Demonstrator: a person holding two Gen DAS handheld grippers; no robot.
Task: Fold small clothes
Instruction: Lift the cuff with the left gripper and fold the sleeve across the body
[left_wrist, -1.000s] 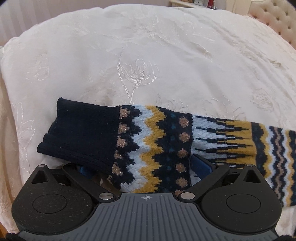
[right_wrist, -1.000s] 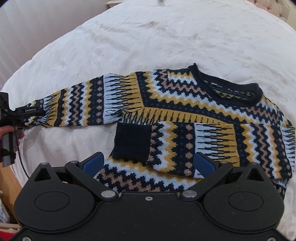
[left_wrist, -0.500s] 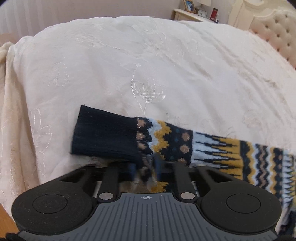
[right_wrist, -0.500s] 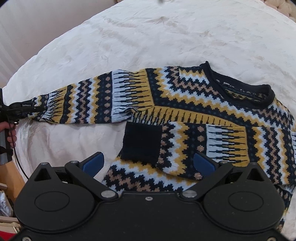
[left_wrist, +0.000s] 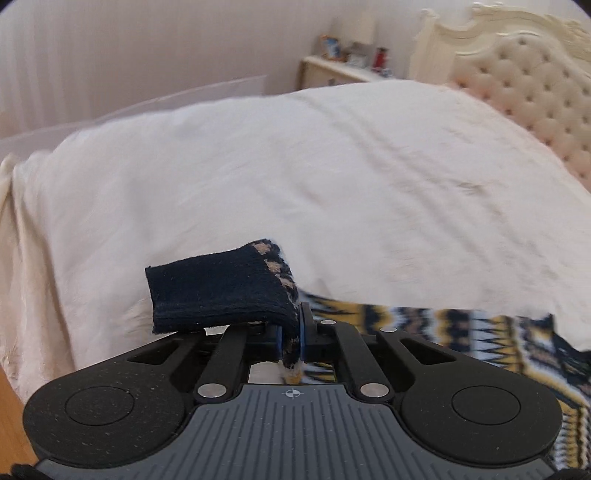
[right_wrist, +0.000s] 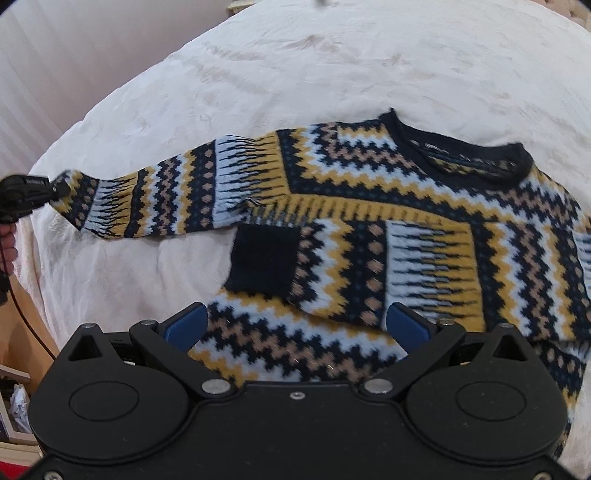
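Pinching the dark cuff (left_wrist: 221, 288) of the outstretched sleeve (right_wrist: 155, 199), the left gripper (left_wrist: 291, 339) has its jaws pressed together on the knit. That sleeve runs sideways from the grip toward the sweater (right_wrist: 406, 229), which lies flat across the bed (right_wrist: 295, 66), collar (right_wrist: 461, 162) away. The right gripper (right_wrist: 295, 325) hovers spread over the hem, holding nothing; the other sleeve already lies folded across the chest
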